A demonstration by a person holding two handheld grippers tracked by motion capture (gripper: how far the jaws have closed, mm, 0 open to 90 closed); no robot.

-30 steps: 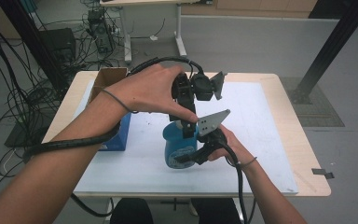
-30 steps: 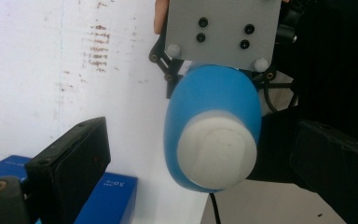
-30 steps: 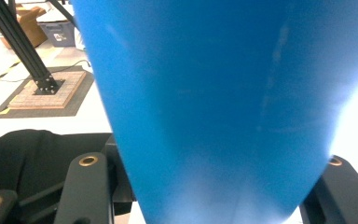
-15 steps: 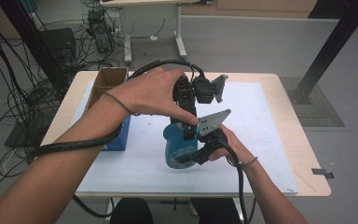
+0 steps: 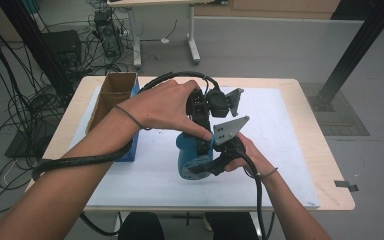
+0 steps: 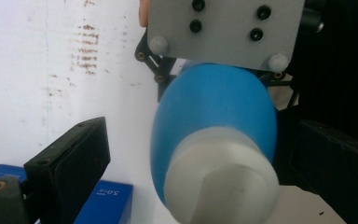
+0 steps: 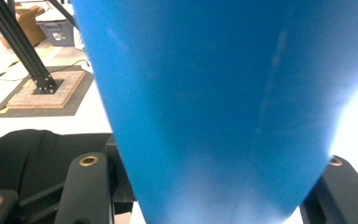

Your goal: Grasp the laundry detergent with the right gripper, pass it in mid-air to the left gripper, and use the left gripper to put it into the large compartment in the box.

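Right tongs (image 7: 214, 186) clenched on the belly of the blue bottle (image 7: 214, 93), one black jaw on each flank, pinning it just above the bench (image 5: 300, 150) near the middle, towards the near edge. Seen from above, leans the bottle (image 5: 190, 157) with its top pointing up and to the far side, straight into the left tongs (image 5: 200, 137). Left tongs (image 6: 198, 158) released: jaws parted on either side of the white cap (image 6: 221, 182), the left jaw clearly off it, the right jaw too dark to judge for contact.

Looks like smooth moulded plastic: stiff, probably light, not fragile, but glossy and tapered, so likely to creep out of a grip on the slope. Best held where it is now, across the widest part of the body. For the cap, calls for a square pinch across its straight side wall, not on the rounded blue shoulder beneath. Could turn the whole bottle in the right grip if the cap sits tight.

Blue box (image 6: 105, 200) lying at the left, apart from the bottle.
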